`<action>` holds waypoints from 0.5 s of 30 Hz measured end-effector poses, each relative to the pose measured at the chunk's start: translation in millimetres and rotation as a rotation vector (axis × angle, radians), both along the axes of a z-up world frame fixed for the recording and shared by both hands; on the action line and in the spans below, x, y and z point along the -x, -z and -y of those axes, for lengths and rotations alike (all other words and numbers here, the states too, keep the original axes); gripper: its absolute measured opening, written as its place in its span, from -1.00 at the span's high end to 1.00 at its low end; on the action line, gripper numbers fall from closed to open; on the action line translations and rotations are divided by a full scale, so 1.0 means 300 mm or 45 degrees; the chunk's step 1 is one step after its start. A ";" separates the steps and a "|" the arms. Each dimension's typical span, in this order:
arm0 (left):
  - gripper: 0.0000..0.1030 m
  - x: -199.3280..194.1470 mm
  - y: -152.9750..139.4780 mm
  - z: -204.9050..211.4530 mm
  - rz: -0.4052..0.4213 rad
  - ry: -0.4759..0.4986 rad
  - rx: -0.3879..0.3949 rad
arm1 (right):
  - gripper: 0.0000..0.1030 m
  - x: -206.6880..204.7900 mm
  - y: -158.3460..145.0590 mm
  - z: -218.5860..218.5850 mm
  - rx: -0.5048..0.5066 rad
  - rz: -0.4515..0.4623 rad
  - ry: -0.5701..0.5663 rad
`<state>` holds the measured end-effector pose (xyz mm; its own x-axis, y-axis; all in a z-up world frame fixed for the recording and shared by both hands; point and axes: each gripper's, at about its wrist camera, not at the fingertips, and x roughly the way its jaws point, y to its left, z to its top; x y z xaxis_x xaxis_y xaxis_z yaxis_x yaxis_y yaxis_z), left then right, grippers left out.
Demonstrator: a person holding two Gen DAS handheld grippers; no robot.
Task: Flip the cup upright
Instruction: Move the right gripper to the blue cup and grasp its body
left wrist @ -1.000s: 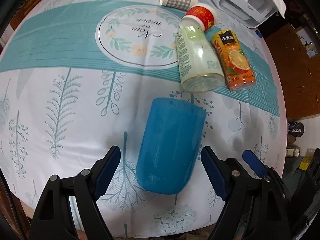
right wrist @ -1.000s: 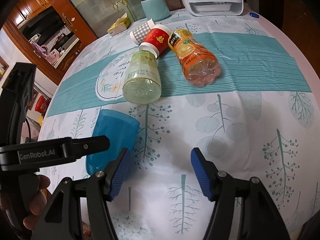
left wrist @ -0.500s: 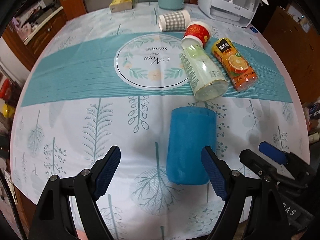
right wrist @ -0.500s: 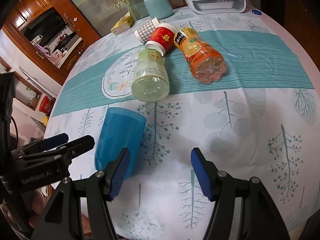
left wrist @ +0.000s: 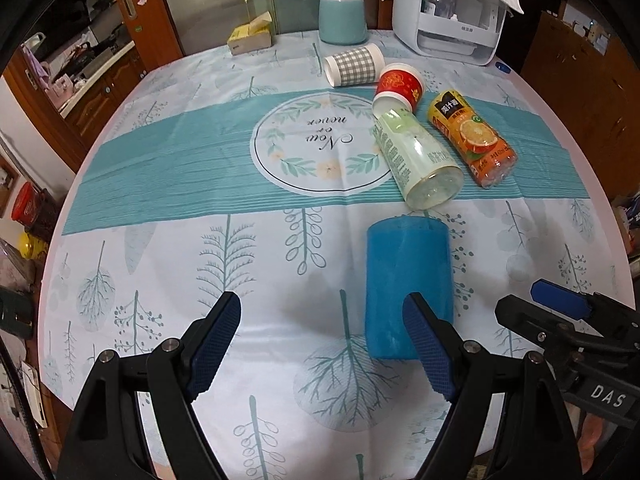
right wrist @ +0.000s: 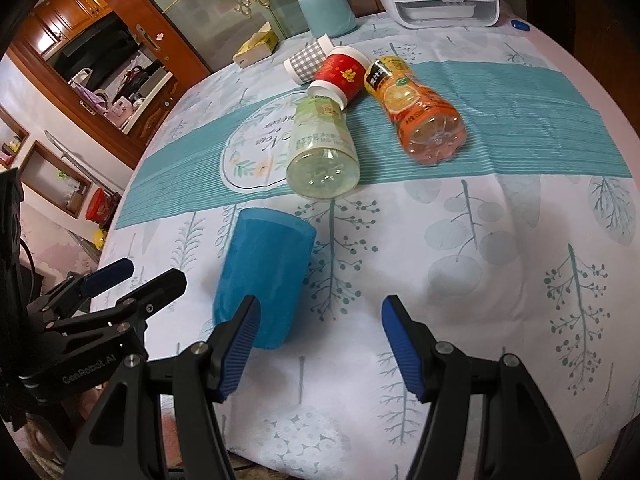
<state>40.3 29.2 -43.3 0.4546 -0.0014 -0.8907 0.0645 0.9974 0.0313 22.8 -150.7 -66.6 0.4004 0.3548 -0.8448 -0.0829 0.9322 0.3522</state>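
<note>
A blue plastic cup (left wrist: pixel 408 284) lies on its side on the patterned tablecloth, its closed base toward me; it also shows in the right wrist view (right wrist: pixel 264 276). My left gripper (left wrist: pixel 322 346) is open and empty, pulled back from the cup, whose base sits just ahead of the right finger. My right gripper (right wrist: pixel 320 346) is open and empty, right of the cup, its left finger overlapping the cup's base in view. Each gripper shows in the other's view: the right one (left wrist: pixel 560 312) and the left one (right wrist: pixel 120 280).
A pale green bottle (left wrist: pixel 416 160), an orange juice bottle (left wrist: pixel 472 136), a red paper cup (left wrist: pixel 398 86) and a checked cup (left wrist: pixel 354 65) lie beyond the blue cup. A teal jar (left wrist: pixel 343 17), a white appliance (left wrist: pixel 448 12) and a tissue box (left wrist: pixel 250 36) stand at the far edge.
My left gripper has pulled back and up from the blue cup, which now lies ahead and to the right. The right gripper has drawn back slightly. The cup has not moved.
</note>
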 end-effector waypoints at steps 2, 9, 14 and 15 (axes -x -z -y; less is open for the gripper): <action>-0.59 0.007 -0.003 -0.007 0.012 0.006 0.018 | -0.23 0.001 -0.002 -0.004 -0.026 -0.005 -0.004; -0.59 0.011 0.011 -0.065 0.044 -0.055 0.101 | -0.24 0.004 -0.017 -0.024 -0.080 0.002 -0.019; -0.59 0.009 0.028 -0.089 0.056 -0.052 0.125 | -0.28 -0.005 -0.010 -0.038 -0.107 -0.016 -0.031; -0.59 0.010 0.031 -0.091 0.059 -0.048 0.131 | -0.29 -0.008 -0.006 -0.041 -0.109 -0.022 -0.032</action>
<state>37.4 56.6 -52.5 0.4966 -0.0741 -0.8648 0.0274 0.9972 -0.0696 25.2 -138.4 -64.7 0.3757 0.4357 -0.8179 -0.0992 0.8964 0.4319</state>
